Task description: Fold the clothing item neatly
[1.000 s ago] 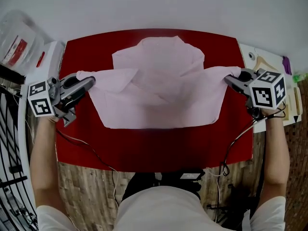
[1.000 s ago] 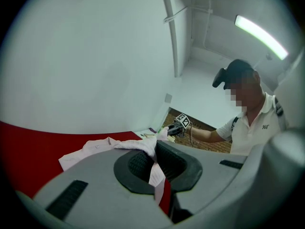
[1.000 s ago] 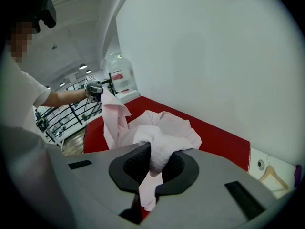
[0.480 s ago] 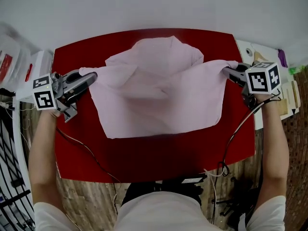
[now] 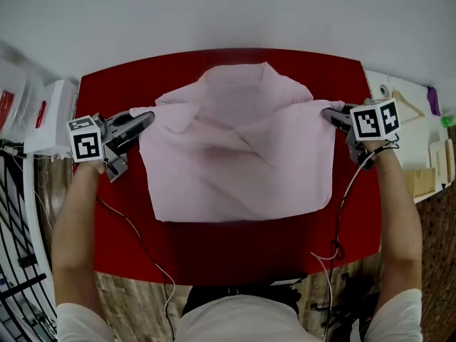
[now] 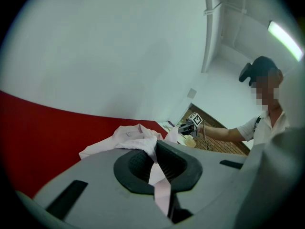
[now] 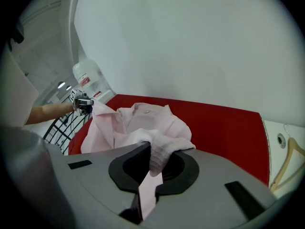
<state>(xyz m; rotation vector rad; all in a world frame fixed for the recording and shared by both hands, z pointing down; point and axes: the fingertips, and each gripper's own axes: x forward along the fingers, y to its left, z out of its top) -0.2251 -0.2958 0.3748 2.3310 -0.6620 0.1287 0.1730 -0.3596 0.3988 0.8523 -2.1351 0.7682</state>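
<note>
A pale pink shirt (image 5: 239, 155) lies partly folded on the red table (image 5: 228, 244), collar toward the far edge. My left gripper (image 5: 147, 116) is shut on the shirt's left edge; pink cloth (image 6: 157, 175) runs pinched between its jaws. My right gripper (image 5: 325, 112) is shut on the shirt's right edge, with bunched pink cloth (image 7: 155, 163) between the jaws. The fabric hangs stretched between both grippers, with the lower half draped toward me. From the left gripper view the right gripper (image 6: 187, 126) shows across the shirt; from the right gripper view the left gripper (image 7: 85, 103) shows likewise.
A white box (image 5: 53, 116) stands off the table's left edge beside a black wire rack (image 5: 18, 262). A white side surface with a wooden hanger (image 5: 406, 105) sits to the right. Cables (image 5: 342, 212) trail from both grippers over the table's near edge. A white wall lies behind.
Both grippers have carried the shirt's edges away from me and slightly inward. The front layer now covers more of the collar area, and the shirt's outline looks narrower and squarer.
</note>
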